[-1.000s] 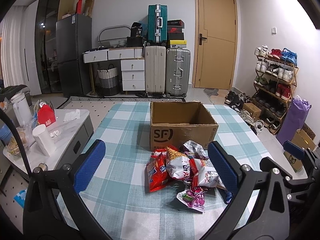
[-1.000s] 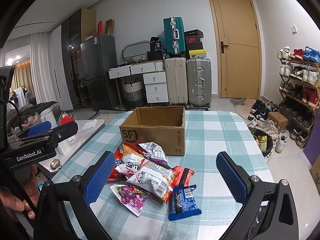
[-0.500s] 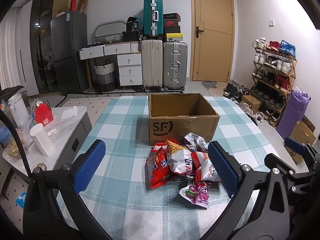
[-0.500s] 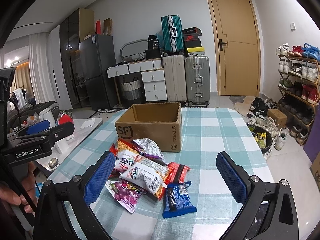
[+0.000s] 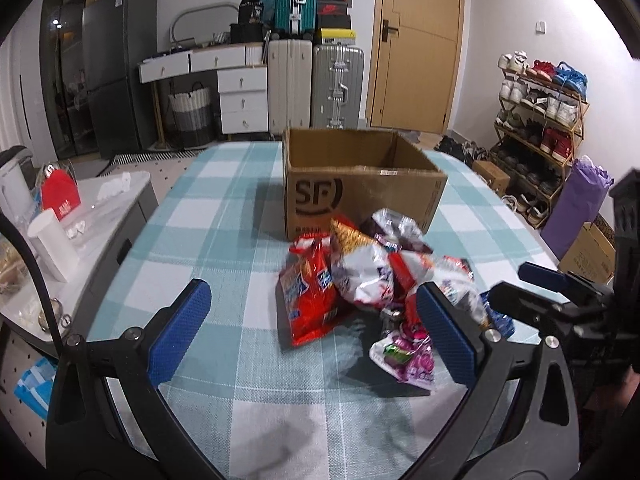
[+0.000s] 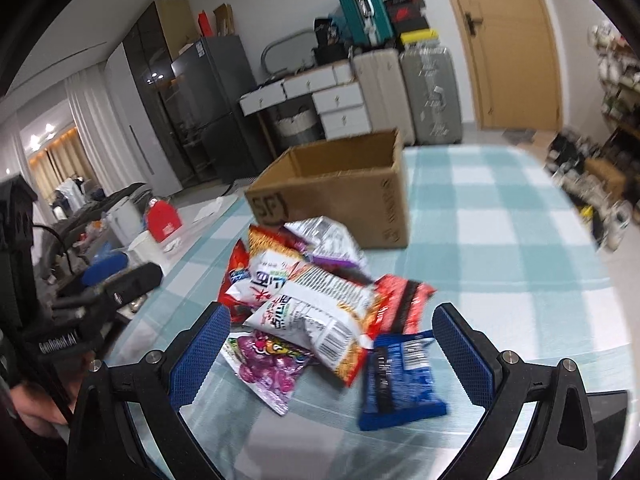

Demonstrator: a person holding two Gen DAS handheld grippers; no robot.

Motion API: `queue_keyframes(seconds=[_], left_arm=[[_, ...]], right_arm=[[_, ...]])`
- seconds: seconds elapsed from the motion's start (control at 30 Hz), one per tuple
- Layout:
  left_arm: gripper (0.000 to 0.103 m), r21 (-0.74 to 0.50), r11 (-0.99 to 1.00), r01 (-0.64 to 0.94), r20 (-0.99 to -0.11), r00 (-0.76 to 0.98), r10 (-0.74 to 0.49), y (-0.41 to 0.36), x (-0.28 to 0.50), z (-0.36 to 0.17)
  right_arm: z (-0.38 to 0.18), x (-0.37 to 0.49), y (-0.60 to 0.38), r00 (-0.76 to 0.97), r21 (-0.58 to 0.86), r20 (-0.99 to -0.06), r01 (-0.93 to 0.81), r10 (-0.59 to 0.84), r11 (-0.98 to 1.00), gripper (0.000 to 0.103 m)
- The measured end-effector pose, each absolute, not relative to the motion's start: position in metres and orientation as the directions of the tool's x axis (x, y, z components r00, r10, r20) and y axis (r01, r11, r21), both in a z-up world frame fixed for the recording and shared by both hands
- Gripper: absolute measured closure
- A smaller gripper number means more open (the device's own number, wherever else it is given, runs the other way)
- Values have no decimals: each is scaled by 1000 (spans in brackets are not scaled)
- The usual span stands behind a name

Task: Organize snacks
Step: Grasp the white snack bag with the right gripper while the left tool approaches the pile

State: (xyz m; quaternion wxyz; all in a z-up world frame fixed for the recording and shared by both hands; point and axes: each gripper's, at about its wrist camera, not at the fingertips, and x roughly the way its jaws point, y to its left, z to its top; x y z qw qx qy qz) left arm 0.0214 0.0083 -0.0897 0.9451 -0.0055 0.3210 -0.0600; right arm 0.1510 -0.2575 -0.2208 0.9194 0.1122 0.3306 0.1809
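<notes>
Teal-and-white checked tablecloth (image 5: 224, 216), one open SF cardboard box (image 5: 360, 196), one heap of snack packets (image 5: 372, 276) just in front.

Both grippers held above near edge, jaws wide apart, nothing clamped: left gripper (image 5: 316, 332), right gripper (image 6: 332, 354). Countable in heap: one red bag (image 5: 310, 300), one white-and-orange bag (image 6: 316, 312), one purple candy pouch (image 6: 266, 366), one blue packet (image 6: 400, 380), one silver bag (image 6: 328, 240) touching box front. Others overlapped, count uncertain.

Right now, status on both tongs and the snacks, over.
Left tongs open, empty. Right tongs open, empty, over the snack pile. Cardboard box open behind the pile. Nothing blocking.
</notes>
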Motion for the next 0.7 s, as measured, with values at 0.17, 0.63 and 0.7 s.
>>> queue_keyframes(seconds=[0.17, 0.63, 0.7], left_arm=[[1, -59, 990, 126, -637, 759, -134, 6, 36, -118], [1, -111, 984, 136, -709, 684, -174, 2, 69, -164], [1, -114, 984, 134, -714, 678, -175, 1, 72, -168]], right_arm=[[-240, 176, -250, 674, 375, -587, -264, 448, 889, 0], [-268, 217, -227, 597, 410, -645, -257, 477, 875, 0], [-273, 221, -226, 580, 409, -665, -244, 470, 879, 0]])
